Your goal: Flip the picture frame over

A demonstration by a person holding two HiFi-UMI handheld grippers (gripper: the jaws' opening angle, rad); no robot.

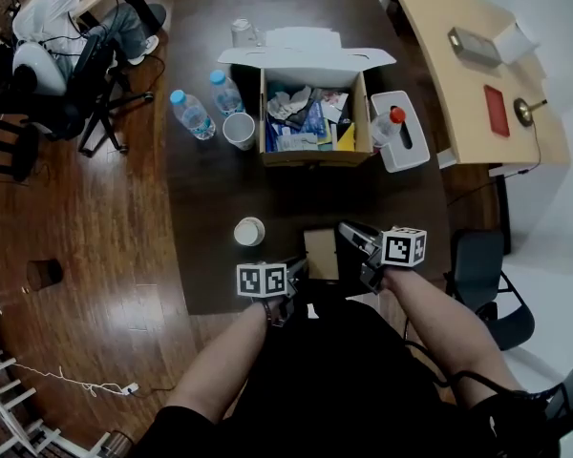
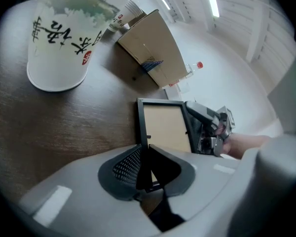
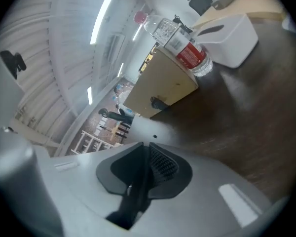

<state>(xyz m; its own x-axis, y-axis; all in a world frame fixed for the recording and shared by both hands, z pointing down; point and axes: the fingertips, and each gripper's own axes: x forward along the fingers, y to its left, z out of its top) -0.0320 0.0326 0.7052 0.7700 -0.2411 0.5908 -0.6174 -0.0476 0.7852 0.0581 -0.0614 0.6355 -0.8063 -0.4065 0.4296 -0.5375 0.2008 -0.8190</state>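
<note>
The picture frame (image 1: 321,253) lies on the dark table close to me, its tan backing up inside a black border. In the left gripper view the frame (image 2: 164,126) runs away from my left gripper (image 2: 147,154), which is shut on its black near-left edge. In the head view the left gripper (image 1: 299,269) sits at the frame's near-left corner and the right gripper (image 1: 353,239) at its right side. My right gripper (image 3: 147,157) has its pads closed on a thin dark edge that looks like the frame's rim. The right gripper (image 2: 210,126) also shows beside the frame's right edge.
A white paper cup (image 1: 249,231) stands just left of the frame. Farther back are an open cardboard box (image 1: 315,156), two water bottles (image 1: 192,114), another cup (image 1: 239,130) and a white tissue box (image 1: 408,148) with a red-capped bottle (image 1: 387,125). A person sits at far left (image 1: 57,17).
</note>
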